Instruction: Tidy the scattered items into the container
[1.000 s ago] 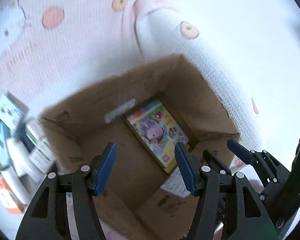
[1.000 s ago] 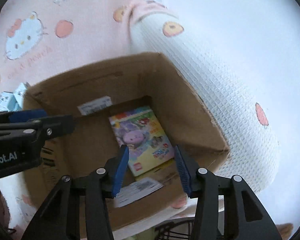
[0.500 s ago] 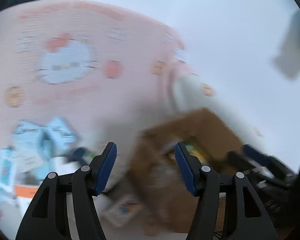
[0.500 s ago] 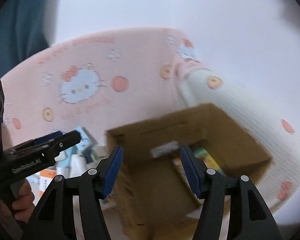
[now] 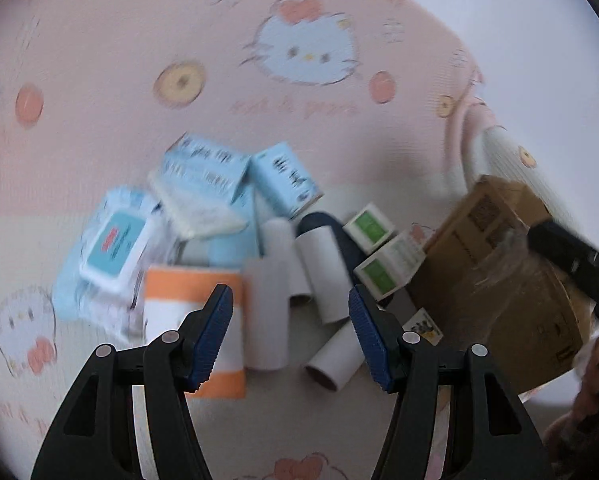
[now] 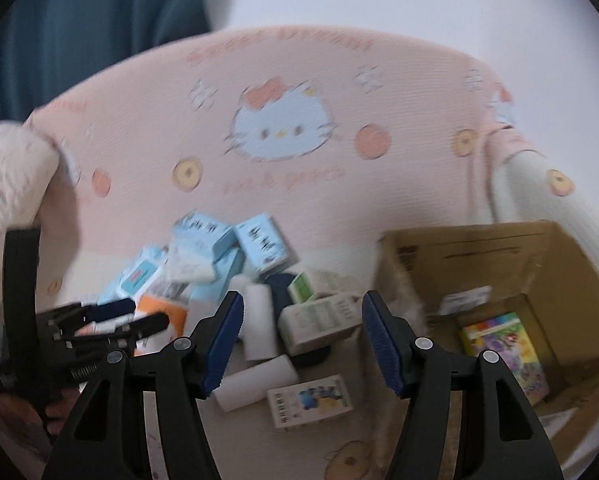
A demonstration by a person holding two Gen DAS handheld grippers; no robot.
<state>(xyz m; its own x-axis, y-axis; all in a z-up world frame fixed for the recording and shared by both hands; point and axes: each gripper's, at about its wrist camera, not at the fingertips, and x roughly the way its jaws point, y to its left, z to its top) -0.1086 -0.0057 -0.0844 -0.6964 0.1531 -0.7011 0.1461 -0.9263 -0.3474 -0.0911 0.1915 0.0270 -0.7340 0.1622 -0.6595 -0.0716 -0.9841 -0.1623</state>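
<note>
The scattered items (image 5: 259,248) lay heaped on the pink cartoon-print bed cover (image 5: 139,60), near its padded back edge — blue boxes, a wipes pack (image 5: 111,240), white rolls (image 5: 323,264), green-labelled cartons (image 5: 379,248) and an orange-banded box (image 5: 195,320). The cardboard box (image 6: 539,280) stood just beside the heap, toward the cover's right-hand rolled edge, with one colourful book (image 6: 507,352) already flat on its floor.

The left tongs (image 5: 291,328) hung open above the rolls, holding nothing; the right tongs (image 6: 301,340) were likewise open and empty over the green cartons.

The risk, as I judged it, was the pile itself: the things overlapped and leaned on each other, so closing on one could drag or tip its neighbours, and the round rolls might slip out or roll off on the soft cover. The two tongs worked close together and could collide. Bare cover lay in front of the heap, and most of the box floor was free.
</note>
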